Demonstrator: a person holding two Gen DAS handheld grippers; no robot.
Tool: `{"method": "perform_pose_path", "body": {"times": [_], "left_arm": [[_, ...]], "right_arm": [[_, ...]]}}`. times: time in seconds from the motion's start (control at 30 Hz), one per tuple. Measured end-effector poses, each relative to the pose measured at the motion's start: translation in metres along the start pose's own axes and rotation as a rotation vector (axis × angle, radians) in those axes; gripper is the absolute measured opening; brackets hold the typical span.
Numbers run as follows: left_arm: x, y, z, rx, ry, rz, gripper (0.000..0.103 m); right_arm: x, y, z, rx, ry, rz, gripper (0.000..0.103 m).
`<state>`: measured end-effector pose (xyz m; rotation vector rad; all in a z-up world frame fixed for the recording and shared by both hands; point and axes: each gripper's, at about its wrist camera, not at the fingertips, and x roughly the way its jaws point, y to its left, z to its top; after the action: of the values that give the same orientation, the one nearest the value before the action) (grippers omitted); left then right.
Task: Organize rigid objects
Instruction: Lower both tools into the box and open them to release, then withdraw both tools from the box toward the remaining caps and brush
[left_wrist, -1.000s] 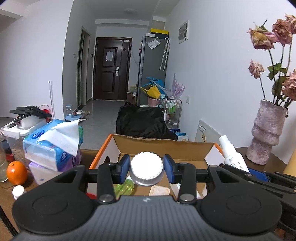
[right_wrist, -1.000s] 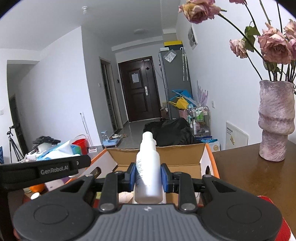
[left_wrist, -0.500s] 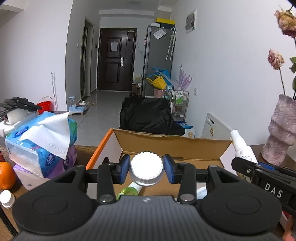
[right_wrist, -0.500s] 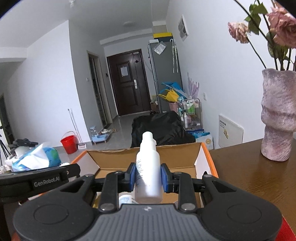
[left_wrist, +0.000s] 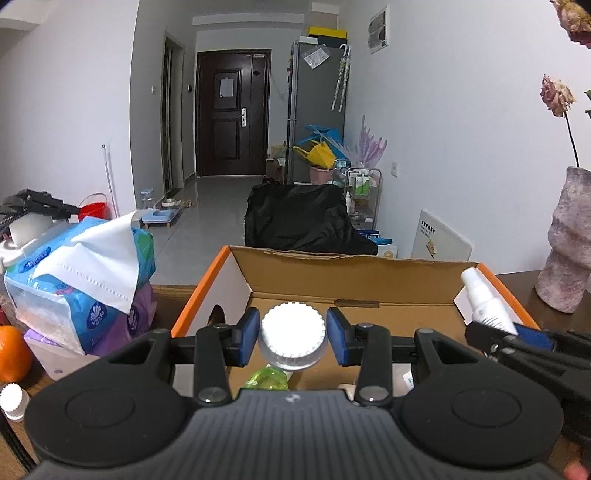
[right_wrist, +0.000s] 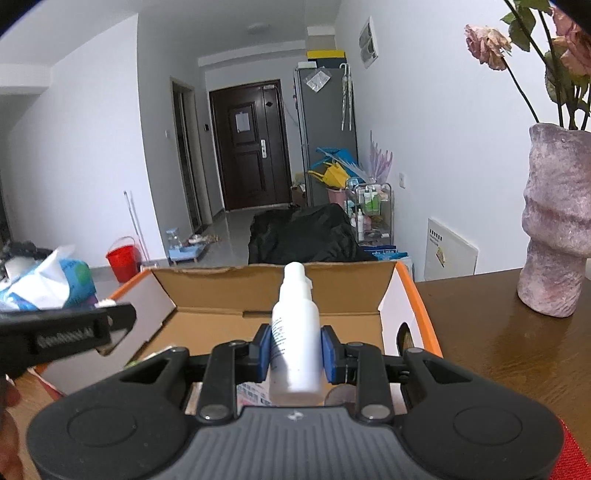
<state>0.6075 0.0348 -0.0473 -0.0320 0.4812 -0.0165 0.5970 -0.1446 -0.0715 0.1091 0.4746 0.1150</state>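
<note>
The left gripper (left_wrist: 293, 341) pinches a jar (left_wrist: 293, 341) by its ribbed white lid, pads pressed on the lid at 3 and 9 o'clock, so the jar hangs upright over the box (left_wrist: 354, 275). The right gripper (right_wrist: 295, 354) pinches a white spray bottle (right_wrist: 295, 339) low on its body, nozzle up toward 12 o'clock; a grip near the base probably lets the bottle go in bottom first. Both tools point somewhat downward over the box's near edge, which suggests that the 2 items are about to be lowered inside.

The box is open cardboard with orange outer sides, its flaps folded up at 9, 12 and 3 o'clock. In the left view a green bottle (left_wrist: 266, 380) lies on the box floor just below the jar, at 6 o'clock from it. In the right view a printed packet (right_wrist: 251, 397) and a round grey thing show under the bottle; I cannot tell what they are.

Outside the box, at 9 o'clock, sit tissue packs (left_wrist: 81, 284), an orange (left_wrist: 13, 354) and a small white cap (left_wrist: 14, 400). At 3 o'clock a vase (right_wrist: 554, 221) of dried roses stands on the table (right_wrist: 498, 339), well apart.
</note>
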Motion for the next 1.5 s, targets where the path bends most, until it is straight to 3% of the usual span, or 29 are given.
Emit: {"method": "perform_pose_path", "body": {"times": [0.07, 0.13, 0.2, 0.27, 0.33, 0.4, 0.8, 1.1, 1.5], "left_arm": [[-0.002, 0.002, -0.001, 0.0, 0.003, 0.003, 0.044], [-0.001, 0.005, 0.0, -0.005, 0.01, 0.002, 0.068], [-0.003, 0.007, 0.0, -0.011, 0.0, 0.022, 0.082], [-0.006, 0.009, 0.001, -0.014, -0.013, 0.041, 0.091], [-0.008, 0.011, 0.002, -0.024, -0.027, 0.057, 0.103], [-0.011, 0.013, 0.002, -0.029, -0.035, 0.062, 0.103], [-0.03, 0.018, 0.003, -0.035, -0.042, 0.052, 0.103], [-0.068, 0.03, 0.0, -0.042, -0.083, 0.054, 0.103], [-0.12, 0.036, -0.027, -0.014, -0.09, 0.04, 0.103]], "right_arm": [[0.002, 0.001, -0.001, -0.009, 0.019, -0.005, 0.028], [0.003, 0.001, -0.002, -0.016, 0.032, -0.029, 0.034], [0.004, 0.0, -0.002, -0.02, 0.05, -0.064, 0.075], [0.003, -0.001, -0.003, -0.02, 0.039, -0.081, 0.096], [0.001, -0.001, -0.003, -0.024, 0.034, -0.096, 0.098], [0.0, -0.003, -0.003, -0.017, 0.035, -0.104, 0.103], [-0.021, 0.0, 0.0, -0.024, 0.015, -0.07, 0.103], [-0.056, 0.004, -0.004, -0.08, -0.036, -0.041, 0.103], [-0.112, -0.004, -0.026, -0.149, -0.062, -0.004, 0.103]]}}
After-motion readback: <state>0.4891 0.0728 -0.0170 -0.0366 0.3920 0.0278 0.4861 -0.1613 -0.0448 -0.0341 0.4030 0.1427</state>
